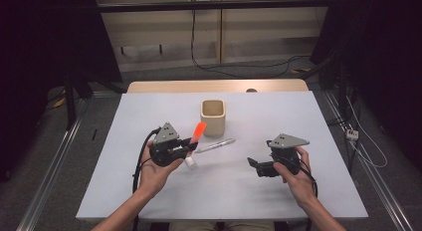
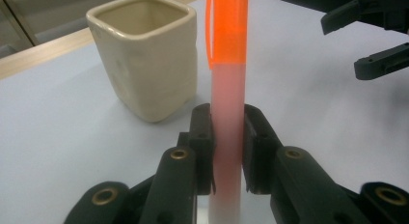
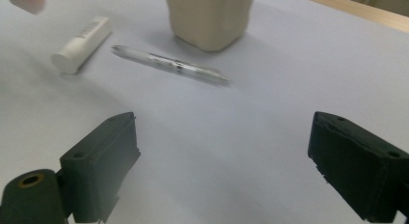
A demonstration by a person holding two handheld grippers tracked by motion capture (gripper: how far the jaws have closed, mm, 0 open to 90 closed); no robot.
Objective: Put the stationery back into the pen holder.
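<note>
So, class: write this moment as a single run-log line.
left tongs: shut on orange-capped marker | right tongs: open, nothing held | clear pen: on table by beige cup

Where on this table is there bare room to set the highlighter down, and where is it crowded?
Free: the table surface left of the left tongs, the near strip between both hands, and the far right corner beyond the right tongs. Crowded: the middle, where the beige cup, clear pen and white tube lie close under the orange-capped highlighter.
</note>
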